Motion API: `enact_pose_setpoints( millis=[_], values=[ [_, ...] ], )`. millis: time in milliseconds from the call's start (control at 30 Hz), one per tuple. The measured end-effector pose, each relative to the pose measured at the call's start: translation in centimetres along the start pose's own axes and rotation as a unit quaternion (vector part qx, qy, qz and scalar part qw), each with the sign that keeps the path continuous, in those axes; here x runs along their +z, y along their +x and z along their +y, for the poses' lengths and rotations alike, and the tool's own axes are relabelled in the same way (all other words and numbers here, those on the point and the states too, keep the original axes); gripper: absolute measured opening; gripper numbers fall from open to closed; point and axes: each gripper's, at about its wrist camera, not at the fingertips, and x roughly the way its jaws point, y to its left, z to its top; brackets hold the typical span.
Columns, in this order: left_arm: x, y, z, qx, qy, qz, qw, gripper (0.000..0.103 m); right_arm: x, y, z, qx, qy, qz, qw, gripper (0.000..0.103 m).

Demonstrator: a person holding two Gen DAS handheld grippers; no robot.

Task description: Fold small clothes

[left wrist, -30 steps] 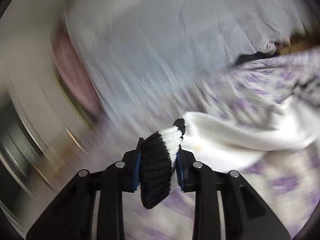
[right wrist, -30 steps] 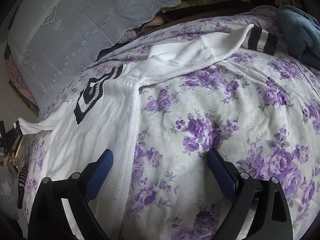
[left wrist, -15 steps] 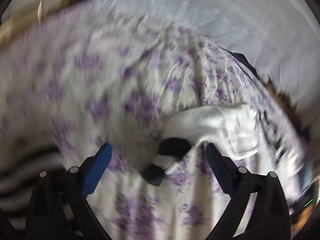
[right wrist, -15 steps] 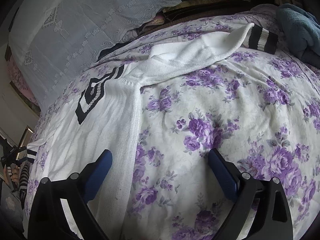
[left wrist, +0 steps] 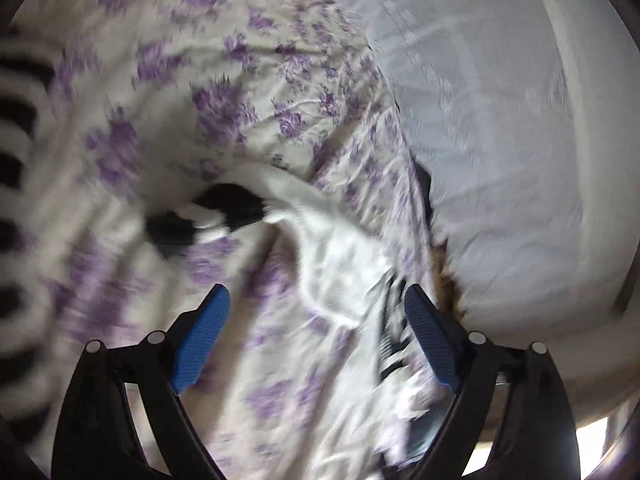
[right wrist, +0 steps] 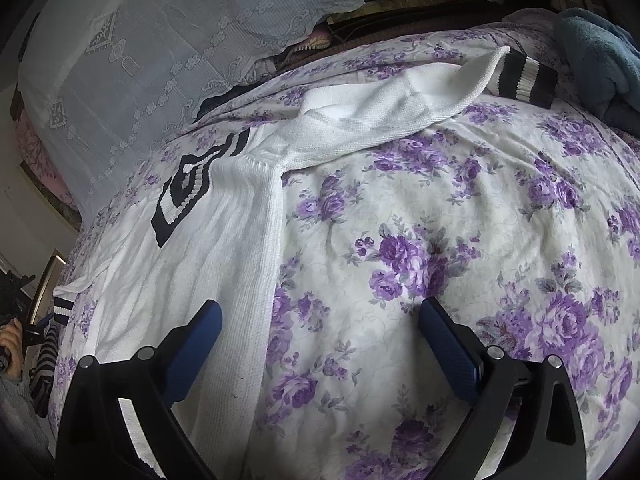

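Observation:
A white knit sweater point(right wrist: 208, 248) with a black-and-white striped collar point(right wrist: 192, 184) lies flat on the floral bed. One sleeve stretches to the far right and ends in a striped cuff point(right wrist: 524, 78). The other sleeve's striped cuff point(left wrist: 200, 220) lies on the bed in the blurred left wrist view, ahead of my left gripper point(left wrist: 316, 336), which is open and empty. That cuff also shows in the right wrist view point(right wrist: 64, 308). My right gripper point(right wrist: 320, 340) is open and empty, its left finger over the sweater's side edge.
The bed has a white sheet with purple flowers point(right wrist: 440, 240). A pale lace cover point(right wrist: 160, 40) drapes the headboard side. A blue-grey towel point(right wrist: 600, 56) lies at the far right. A person's striped sleeve point(right wrist: 44, 360) is at the left edge.
My left gripper opened and let go of the striped cuff, which now lies on the bed, then swung away. The right gripper has hardly moved.

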Motion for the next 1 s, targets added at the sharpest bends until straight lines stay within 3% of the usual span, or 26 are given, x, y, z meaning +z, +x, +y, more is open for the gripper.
enact_pose_setpoints(
  millis=[67, 133, 167, 200, 233, 267, 300, 400, 467, 500, 533, 600, 633, 700, 733, 767, 833, 867, 900, 933, 1000],
  values=[
    [0.2, 2.0, 0.9, 0.006, -0.082, -0.013, 0.9965, 0.086, 0.0, 0.0, 0.0, 0.001, 0.001, 0.0, 1.0, 0.099],
    [0.8, 4.1, 2.4, -0.006, -0.185, -0.026, 0.9824, 0.086, 0.0, 0.0, 0.0, 0.002, 0.002, 0.0, 1.0, 0.099],
    [1.5, 5.0, 2.6, -0.008, -0.21, -0.031, 0.9773, 0.086, 0.0, 0.0, 0.0, 0.002, 0.002, 0.0, 1.0, 0.099],
    [2.3, 5.9, 2.7, -0.002, -0.217, -0.03, 0.9757, 0.077, 0.0, 0.0, 0.0, 0.002, 0.002, -0.001, 1.0, 0.099],
    [3.0, 6.4, 2.7, -0.003, -0.207, -0.035, 0.9777, 0.035, 0.0, -0.1, 0.1, 0.002, 0.002, -0.001, 1.0, 0.099],
    [3.4, 6.5, 2.6, -0.006, -0.198, -0.039, 0.9794, 0.014, 0.0, 0.0, 0.0, 0.003, 0.003, -0.001, 1.0, 0.099],
    [3.8, 6.4, 2.6, -0.009, -0.183, -0.038, 0.9824, 0.004, 0.0, 0.0, 0.0, 0.003, 0.003, -0.001, 1.0, 0.099],
    [4.7, 4.6, 0.5, 0.022, -0.087, -0.057, 0.9943, 0.004, 0.1, 0.0, 0.0, 0.003, 0.004, -0.001, 1.0, 0.099],
    [5.5, 4.3, -3.6, 0.053, 0.059, -0.06, 0.995, 0.004, 0.1, 0.0, 0.0, 0.003, 0.003, -0.001, 1.0, 0.1],
    [5.4, 4.4, -5.7, 0.061, 0.151, -0.06, 0.9849, 0.004, 0.1, 0.0, 0.0, 0.003, 0.003, -0.001, 1.0, 0.1],
    [4.4, 4.2, -8.1, 0.081, 0.268, -0.082, 0.9566, 0.005, 0.1, 0.0, 0.0, 0.004, 0.004, -0.001, 1.0, 0.1],
    [2.8, 3.9, -8.7, 0.129, 0.366, -0.118, 0.9141, 0.011, 0.1, -0.1, -0.1, 0.007, 0.006, -0.002, 1.0, 0.099],
    [2.7, 4.3, -7.7, 0.157, 0.376, -0.11, 0.9067, 0.024, 0.1, -0.1, -0.2, 0.008, 0.008, -0.002, 1.0, 0.099],
    [4.1, 5.1, -3.8, 0.211, 0.31, -0.084, 0.9233, 0.054, 0.0, -0.1, -0.2, 0.008, 0.008, -0.002, 1.0, 0.1],
    [5.3, 5.0, -0.9, 0.224, 0.244, -0.074, 0.9405, 0.054, 0.0, -0.1, -0.2, 0.007, 0.007, -0.001, 1.0, 0.099],
    [6.6, 3.9, 1.7, 0.162, 0.179, -0.078, 0.9672, 0.054, 0.0, -0.1, -0.2, 0.006, 0.006, -0.001, 1.0, 0.099],
    [7.4, 1.3, 3.0, 0.09, 0.106, -0.093, 0.9859, 0.062, 0.1, -0.2, -0.4, 0.009, 0.009, -0.001, 1.0, 0.099],
    [7.7, 0.0, 2.8, 0.062, 0.089, -0.104, 0.9886, 0.064, 0.1, -0.2, -0.4, 0.012, 0.014, -0.002, 1.0, 0.099],
    [7.6, -0.6, 2.5, 0.064, 0.091, -0.122, 0.9862, 0.065, 0.3, -0.3, -0.8, 0.017, 0.025, -0.003, 1.0, 0.099],
    [7.3, -1.3, 1.6, 0.096, 0.111, -0.15, 0.9777, 0.066, 0.6, -0.5, -1.2, 0.022, 0.039, -0.005, 0.999, 0.099],
    [6.8, -1.5, 0.5, 0.141, 0.143, -0.168, 0.9652, 0.067, 1.9, -0.7, -2.5, 0.019, 0.074, -0.013, 0.997, 0.099]
  ],
)
